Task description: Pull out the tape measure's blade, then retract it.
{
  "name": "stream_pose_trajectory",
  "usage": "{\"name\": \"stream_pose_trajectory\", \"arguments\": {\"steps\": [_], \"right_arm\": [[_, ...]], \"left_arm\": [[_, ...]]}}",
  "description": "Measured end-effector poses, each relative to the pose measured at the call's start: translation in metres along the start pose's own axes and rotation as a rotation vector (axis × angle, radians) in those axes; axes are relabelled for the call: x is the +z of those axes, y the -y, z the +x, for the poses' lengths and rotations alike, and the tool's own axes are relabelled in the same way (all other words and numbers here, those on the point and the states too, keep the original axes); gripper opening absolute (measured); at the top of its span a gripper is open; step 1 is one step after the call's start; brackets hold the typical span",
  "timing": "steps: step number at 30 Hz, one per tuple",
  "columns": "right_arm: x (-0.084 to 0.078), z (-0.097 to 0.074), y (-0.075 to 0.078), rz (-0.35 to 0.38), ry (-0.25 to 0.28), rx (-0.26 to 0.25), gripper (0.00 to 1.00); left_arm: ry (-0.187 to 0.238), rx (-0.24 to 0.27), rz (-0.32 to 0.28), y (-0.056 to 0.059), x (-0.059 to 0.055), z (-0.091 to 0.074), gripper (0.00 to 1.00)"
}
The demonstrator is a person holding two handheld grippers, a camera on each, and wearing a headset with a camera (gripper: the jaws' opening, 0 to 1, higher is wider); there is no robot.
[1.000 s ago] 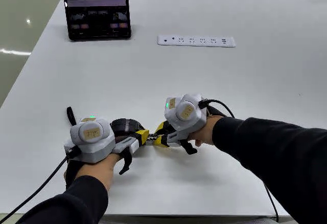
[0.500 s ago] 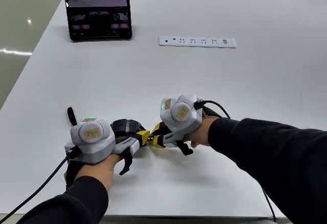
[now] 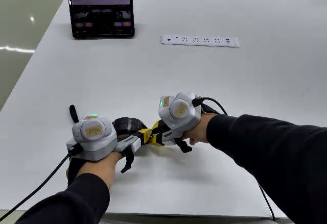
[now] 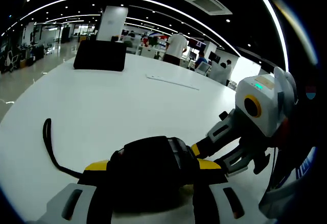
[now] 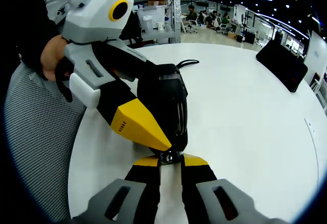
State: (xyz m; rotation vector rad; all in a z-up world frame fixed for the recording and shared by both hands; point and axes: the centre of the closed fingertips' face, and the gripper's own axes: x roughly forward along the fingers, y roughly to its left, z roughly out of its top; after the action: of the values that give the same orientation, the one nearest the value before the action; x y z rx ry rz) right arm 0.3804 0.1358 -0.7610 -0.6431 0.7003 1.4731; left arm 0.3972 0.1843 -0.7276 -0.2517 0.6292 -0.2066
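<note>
On left hand-held gripper (image 3: 142, 135) and right hand-held gripper (image 3: 155, 139): grey-white housings (image 3: 94, 137), yellow-tipped black jaws, green indicator lamps (image 3: 161, 102), black cables (image 3: 36, 189) behind. Black sleeves (image 3: 265, 152).

Bright, even light falls from overhead in the head view, and the smooth white table (image 3: 245, 81) spreads it with no hard glare. Shadows under the person's dark sleeve (image 3: 276, 152) are soft. The glossy grey-green floor (image 3: 20, 30) mirrors ceiling lamps as hot spots. Both gripper views bend strongly toward the edges, curving the long ceiling light strips (image 4: 272, 17). There the background room is dim and soft, and the black round tape measure (image 4: 153, 168), close to the lens, looks murky with little detail.
</note>
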Motion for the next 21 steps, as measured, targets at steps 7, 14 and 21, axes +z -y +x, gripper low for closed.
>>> {"name": "stream_pose_trajectory", "arguments": {"steps": [7, 14, 21], "right_arm": [[0.0007, -0.0003, -0.0013, 0.01, -0.005, 0.005, 0.1], [0.0008, -0.0002, -0.001, 0.012, -0.006, 0.004, 0.1], [0.0009, -0.0005, -0.0009, 0.013, -0.003, 0.001, 0.1]], "left_arm": [[-0.001, -0.001, 0.001, -0.0001, 0.0001, -0.0001, 0.59], [-0.001, 0.0, 0.0, -0.0001, 0.0, -0.0001, 0.59], [-0.001, 0.0, 0.0, 0.0002, 0.0002, -0.0001, 0.59]]}}
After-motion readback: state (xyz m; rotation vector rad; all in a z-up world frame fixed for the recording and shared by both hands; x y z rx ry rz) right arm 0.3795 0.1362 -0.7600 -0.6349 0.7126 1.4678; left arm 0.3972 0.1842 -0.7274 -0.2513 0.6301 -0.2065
